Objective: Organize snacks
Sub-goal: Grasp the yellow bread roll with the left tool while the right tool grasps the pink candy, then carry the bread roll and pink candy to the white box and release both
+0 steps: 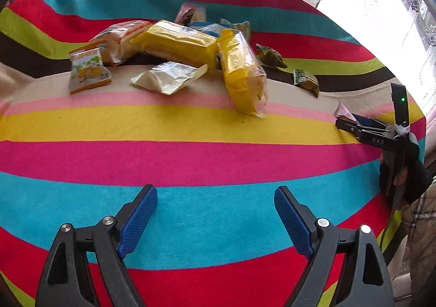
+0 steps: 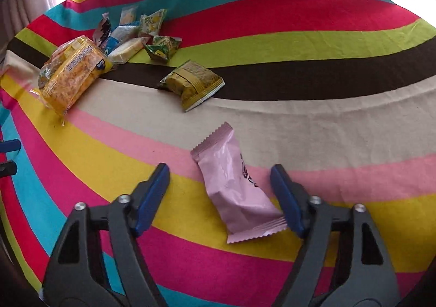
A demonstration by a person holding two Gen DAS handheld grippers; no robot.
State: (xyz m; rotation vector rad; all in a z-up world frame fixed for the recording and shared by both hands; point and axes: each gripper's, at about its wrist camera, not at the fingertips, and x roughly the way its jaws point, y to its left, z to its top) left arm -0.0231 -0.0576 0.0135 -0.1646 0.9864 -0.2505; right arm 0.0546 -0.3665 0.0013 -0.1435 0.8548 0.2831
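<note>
Snacks [image 1: 174,45] lie heaped far across the striped cloth [image 1: 190,127]; right gripper [image 2: 220,192] straddles a stray pink packet [image 2: 234,184], jaws apart, not yet pinching; left gripper [image 1: 215,215] hovers wide, empty.

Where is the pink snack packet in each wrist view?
Left wrist: only a corner of the pink snack packet shows at the far right, at the right gripper.
Right wrist: pink snack packet lies low, right of centre, between open fingers.
Shared landmark: long yellow package.
</note>
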